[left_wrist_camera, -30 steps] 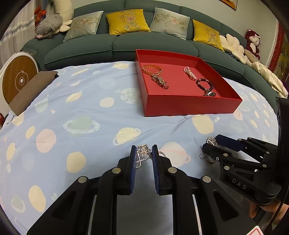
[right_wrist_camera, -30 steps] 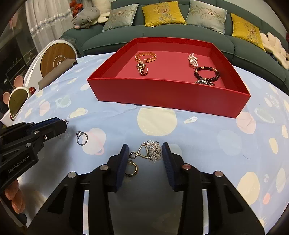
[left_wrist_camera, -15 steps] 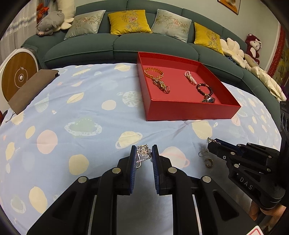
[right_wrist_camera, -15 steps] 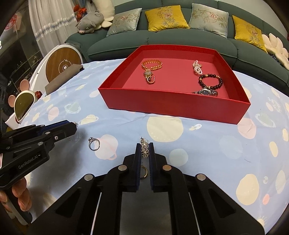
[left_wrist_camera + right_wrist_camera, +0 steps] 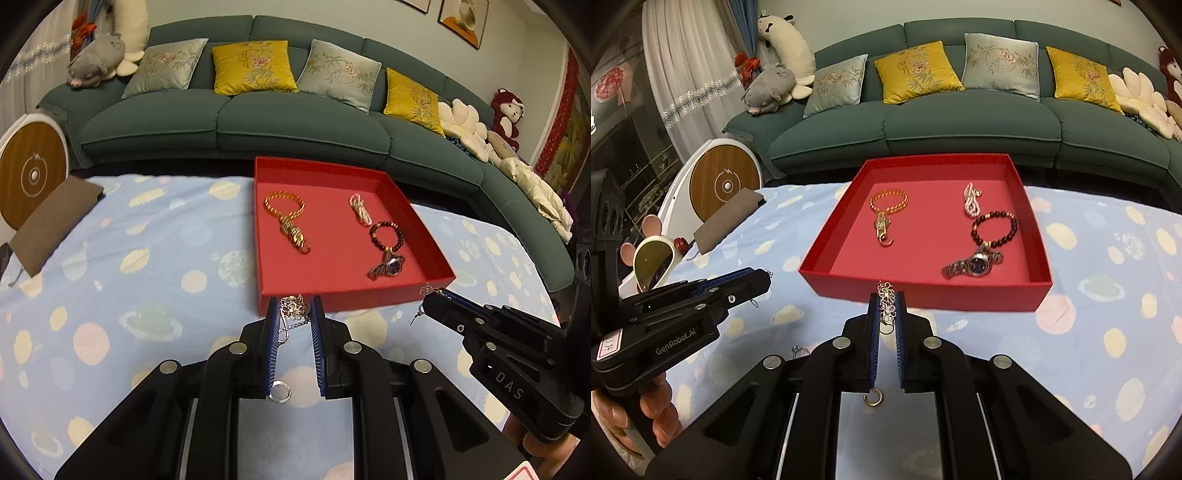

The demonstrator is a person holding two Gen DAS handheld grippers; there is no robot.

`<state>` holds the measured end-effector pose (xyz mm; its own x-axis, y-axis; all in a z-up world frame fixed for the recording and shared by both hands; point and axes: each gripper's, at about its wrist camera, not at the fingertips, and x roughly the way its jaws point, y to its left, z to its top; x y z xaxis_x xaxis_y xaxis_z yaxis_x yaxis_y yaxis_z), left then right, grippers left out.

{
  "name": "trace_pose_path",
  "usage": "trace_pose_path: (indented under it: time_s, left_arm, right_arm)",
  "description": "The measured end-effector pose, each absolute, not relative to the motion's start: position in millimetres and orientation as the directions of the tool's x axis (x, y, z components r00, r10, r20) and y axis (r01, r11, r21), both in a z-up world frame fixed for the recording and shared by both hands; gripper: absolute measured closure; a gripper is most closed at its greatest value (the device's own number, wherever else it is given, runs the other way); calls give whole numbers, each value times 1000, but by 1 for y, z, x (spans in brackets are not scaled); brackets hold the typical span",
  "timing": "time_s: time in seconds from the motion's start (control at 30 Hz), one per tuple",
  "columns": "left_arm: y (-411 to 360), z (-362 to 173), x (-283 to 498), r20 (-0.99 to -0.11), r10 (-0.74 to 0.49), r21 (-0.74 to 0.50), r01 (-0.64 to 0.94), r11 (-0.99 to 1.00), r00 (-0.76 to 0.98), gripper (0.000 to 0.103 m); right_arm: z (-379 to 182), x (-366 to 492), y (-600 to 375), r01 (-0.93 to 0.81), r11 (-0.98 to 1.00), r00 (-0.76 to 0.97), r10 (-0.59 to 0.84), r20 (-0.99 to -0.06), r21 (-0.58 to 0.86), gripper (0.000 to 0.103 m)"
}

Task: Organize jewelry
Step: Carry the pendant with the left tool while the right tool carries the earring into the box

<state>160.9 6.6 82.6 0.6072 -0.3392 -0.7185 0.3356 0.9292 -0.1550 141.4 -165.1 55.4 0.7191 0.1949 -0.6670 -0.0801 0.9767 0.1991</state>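
A red tray (image 5: 354, 293) (image 5: 923, 295) sits on the blue spotted cloth and holds a gold bracelet (image 5: 286, 208) (image 5: 888, 201), a pearl piece (image 5: 360, 208) (image 5: 971, 199), a dark bead bracelet (image 5: 386, 236) (image 5: 995, 229) and a watch (image 5: 388, 267) (image 5: 973, 264). My left gripper (image 5: 294, 308) is shut on a silver flower earring (image 5: 293, 306), held above the cloth just before the tray's near wall. My right gripper (image 5: 887, 301) is shut on a matching silver flower earring (image 5: 886, 299), also near the tray's front. A ring (image 5: 279, 390) and a gold hoop (image 5: 873, 398) lie on the cloth below.
A green sofa (image 5: 258, 122) with cushions stands behind the table. A brown pad (image 5: 51, 225) lies at the far left edge. A small ring (image 5: 796, 349) lies on the cloth left of my right gripper.
Both grippers have risen and moved forward toward the tray with their earrings. The right gripper, open a second ago, closed on its earring and lifted it off the cloth.
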Motion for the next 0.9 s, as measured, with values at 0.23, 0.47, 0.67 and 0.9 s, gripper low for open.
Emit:
trace_pose_path:
  time_s: [0.23,0.47,0.67,0.9]
  left_arm:
    - [-18,115,209,-687,-355,-159,346,925,634,89]
    - [-39,85,256,-736,-335,-154,335,929,588,89]
    - [-45,51,279,-780,-292,-121,324,938,553,89]
    - [-41,32,294,-796,-291,-130,321,938,531,89]
  right_arm:
    - [90,178,-190,-73,980,755,175,-632,185,96]
    - [70,226,-213,-38,972,726,186,-662,231,96]
    - [43,253,-208,-46,975,687,189,-701,218,96]
    - [24,272,-206,-39,975,672,189,-716,220,96]
